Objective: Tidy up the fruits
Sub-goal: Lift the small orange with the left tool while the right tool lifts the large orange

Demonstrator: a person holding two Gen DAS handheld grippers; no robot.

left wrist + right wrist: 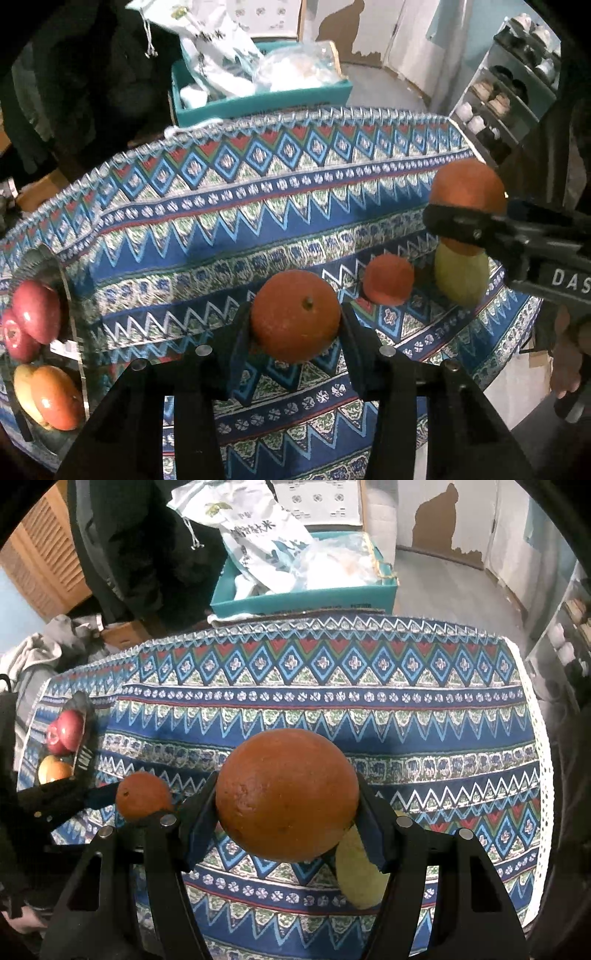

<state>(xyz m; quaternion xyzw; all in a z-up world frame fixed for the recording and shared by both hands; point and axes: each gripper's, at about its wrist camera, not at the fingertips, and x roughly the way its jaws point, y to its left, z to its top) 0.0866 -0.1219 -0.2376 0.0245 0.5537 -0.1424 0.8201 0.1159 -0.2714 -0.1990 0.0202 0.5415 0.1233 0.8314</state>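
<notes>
Left gripper [295, 325] clamps an orange [295, 315]; right gripper [286, 812] clamps a bigger orange [287, 794]. Both hang above the tablecloth [258, 206], right of the fruit tray [75, 317], left one nearer.

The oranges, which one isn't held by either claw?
The small orange resting on the tablecloth beside the yellow-green fruit; the other two oranges sit clamped in claws.

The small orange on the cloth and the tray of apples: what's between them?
In the left wrist view, the orange held by the left gripper sits between the small orange and the tray; otherwise only patterned cloth.
</notes>
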